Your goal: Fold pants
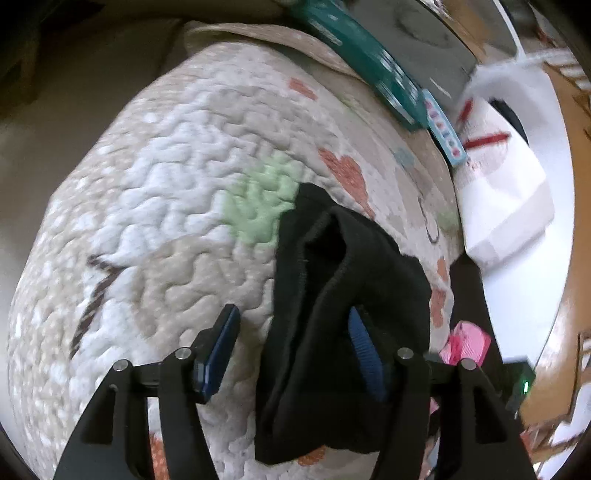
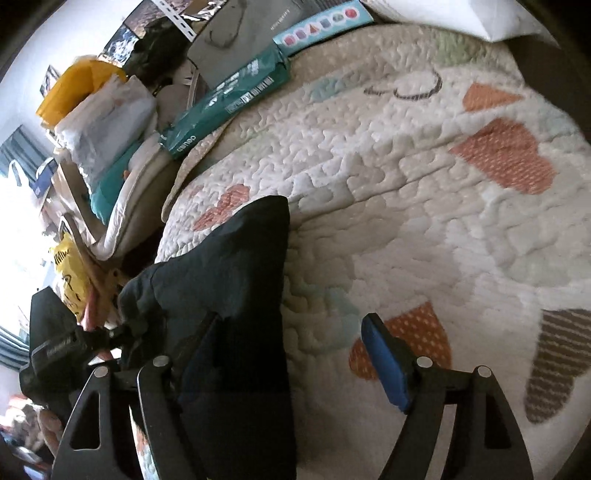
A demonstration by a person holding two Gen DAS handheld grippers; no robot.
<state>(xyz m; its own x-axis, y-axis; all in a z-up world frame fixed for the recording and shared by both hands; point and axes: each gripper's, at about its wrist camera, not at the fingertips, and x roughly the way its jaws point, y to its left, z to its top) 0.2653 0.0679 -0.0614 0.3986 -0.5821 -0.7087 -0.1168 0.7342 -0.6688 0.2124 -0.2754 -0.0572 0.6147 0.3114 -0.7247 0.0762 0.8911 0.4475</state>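
The black pants (image 1: 332, 314) hang bunched above a quilted bedspread (image 1: 166, 184) with hearts. In the left wrist view my left gripper (image 1: 295, 343) is open; the fabric drapes over its right blue pad (image 1: 364, 350) while the left pad (image 1: 219, 350) is bare. In the right wrist view the pants (image 2: 236, 295) drape over the left finger of my right gripper (image 2: 280, 362), which is open; its right blue pad (image 2: 384, 362) is bare. The left gripper's body (image 2: 51, 350) shows at the left edge of that view.
A teal box (image 2: 229, 99), a pale blue box (image 2: 321, 22) and a grey flat item (image 2: 240, 33) lie at the quilt's (image 2: 406, 184) far edge. Piled bags and cloths (image 2: 107, 122) sit beside the bed. A white pillow (image 1: 506, 192) lies to the right.
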